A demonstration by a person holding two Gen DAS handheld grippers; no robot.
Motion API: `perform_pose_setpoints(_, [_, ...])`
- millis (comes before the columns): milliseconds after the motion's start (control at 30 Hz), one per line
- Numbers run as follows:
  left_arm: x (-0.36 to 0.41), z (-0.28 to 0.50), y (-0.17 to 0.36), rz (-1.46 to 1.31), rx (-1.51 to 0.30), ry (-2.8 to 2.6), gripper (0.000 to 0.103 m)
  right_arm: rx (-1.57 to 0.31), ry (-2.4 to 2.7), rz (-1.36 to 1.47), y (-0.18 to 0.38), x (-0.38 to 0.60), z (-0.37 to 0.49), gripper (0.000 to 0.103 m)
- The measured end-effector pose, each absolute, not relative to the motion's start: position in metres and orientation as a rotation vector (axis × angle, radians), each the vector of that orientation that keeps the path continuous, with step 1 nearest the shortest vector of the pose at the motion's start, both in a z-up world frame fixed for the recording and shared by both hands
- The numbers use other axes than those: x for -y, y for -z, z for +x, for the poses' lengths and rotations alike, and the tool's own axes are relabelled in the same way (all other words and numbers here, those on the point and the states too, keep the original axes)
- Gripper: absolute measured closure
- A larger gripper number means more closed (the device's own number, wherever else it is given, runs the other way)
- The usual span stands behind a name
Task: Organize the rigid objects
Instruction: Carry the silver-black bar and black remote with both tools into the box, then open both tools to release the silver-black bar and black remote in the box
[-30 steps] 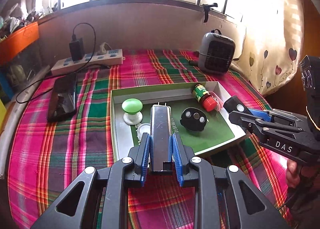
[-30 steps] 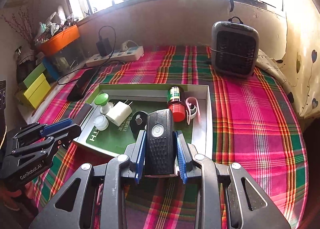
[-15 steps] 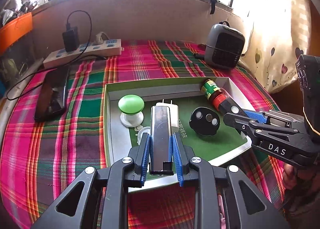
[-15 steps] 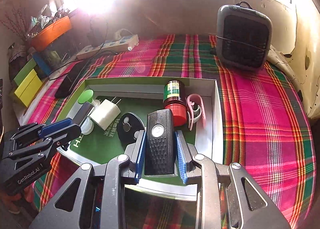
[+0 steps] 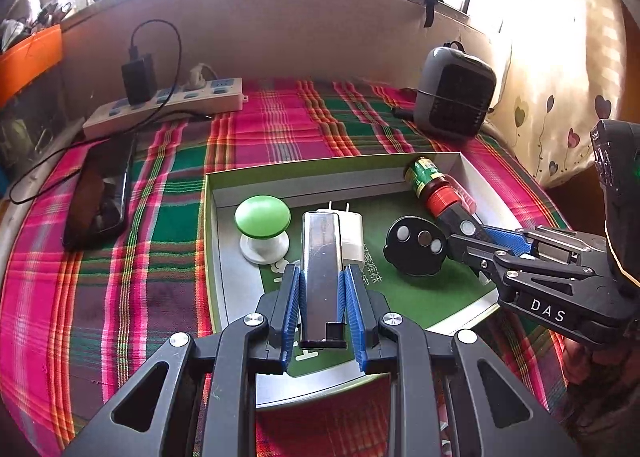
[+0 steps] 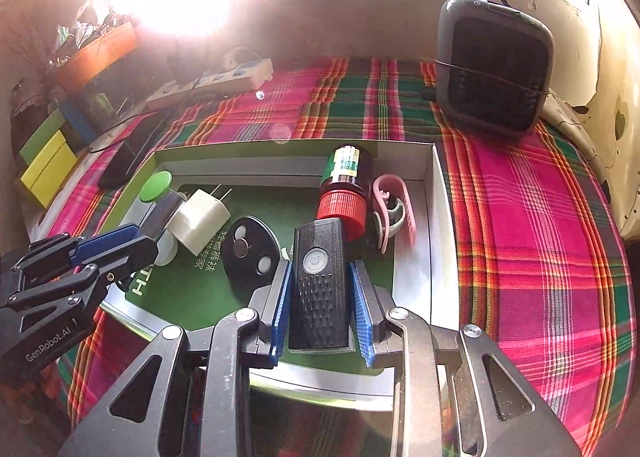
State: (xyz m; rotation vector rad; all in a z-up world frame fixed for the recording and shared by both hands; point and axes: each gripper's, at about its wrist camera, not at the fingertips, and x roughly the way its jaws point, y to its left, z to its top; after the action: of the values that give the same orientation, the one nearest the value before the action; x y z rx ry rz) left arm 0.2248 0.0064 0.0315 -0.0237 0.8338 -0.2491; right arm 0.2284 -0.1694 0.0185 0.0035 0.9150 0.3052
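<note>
A shallow box [image 5: 224,185] [image 6: 424,161] with a green floor lies on the plaid cloth. In it are a green-topped knob [image 5: 262,217], a white plug adapter [image 6: 200,221], a black disc [image 5: 416,245] [image 6: 248,253], a red-capped bottle [image 5: 430,185] [image 6: 344,185] and a pink clip [image 6: 394,209]. My left gripper [image 5: 322,277] is over the box, its fingers slightly apart around a silver bar [image 5: 320,257]. My right gripper [image 6: 322,277] is over the box's right part, its fingers slightly apart around a black flashlight [image 6: 318,277].
A grey heater [image 5: 452,97] [image 6: 492,65] stands at the back right. A power strip [image 5: 168,101] with a charger and a black phone [image 5: 100,193] lie at the left. Coloured boxes [image 6: 48,157] and an orange bin [image 6: 96,53] line the left edge.
Both grippers have moved forward and down over the box with their objects. The fingers of both now stand a little wider around the bar and the flashlight.
</note>
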Motion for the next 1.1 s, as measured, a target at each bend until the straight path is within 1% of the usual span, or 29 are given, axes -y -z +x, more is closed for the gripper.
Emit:
perform_pose_setpoints(500, [-0.007, 0.225, -0.031, -0.035, -0.839, 0.248, 0.08, -0.905, -0.316, 0.022, -0.02, 0.169, 0.226, 0.073])
perform_pose_setpoints(667, [-0.007, 0.224, -0.031, -0.035, -0.84, 0.249, 0.073, -0.904, -0.317, 0.036, -0.02, 0.171, 0.225, 0.073])
perform_pose_setpoints(733, [-0.006, 0.223, -0.031, -0.035, -0.843, 0.244, 0.07, -0.899, -0.319, 0.04, -0.02, 0.171, 0.225, 0.071])
perform_pose_setpoints(800, [-0.006, 0.223, -0.03, -0.035, -0.848, 0.242, 0.068, -0.899, -0.322, 0.038, -0.021, 0.17, 0.224, 0.066])
perform_pose_setpoints(900, [-0.007, 0.22, -0.031, -0.04, -0.848, 0.244, 0.067, -0.894, -0.321, 0.038, -0.022, 0.169, 0.221, 0.06])
perform_pose_setpoints(967, [-0.007, 0.218, -0.032, -0.039, -0.844, 0.237, 0.065, -0.892, -0.322, 0.044, -0.022, 0.17, 0.219, 0.059])
perform_pose_setpoints(1033, [-0.007, 0.216, -0.033, -0.04, -0.843, 0.23, 0.055, -0.89, -0.321, 0.047, -0.023, 0.169, 0.217, 0.059])
perform_pose_setpoints(1100, [-0.007, 0.213, -0.035, -0.045, -0.843, 0.238, 0.055, -0.886, -0.319, 0.049, -0.024, 0.169, 0.214, 0.059])
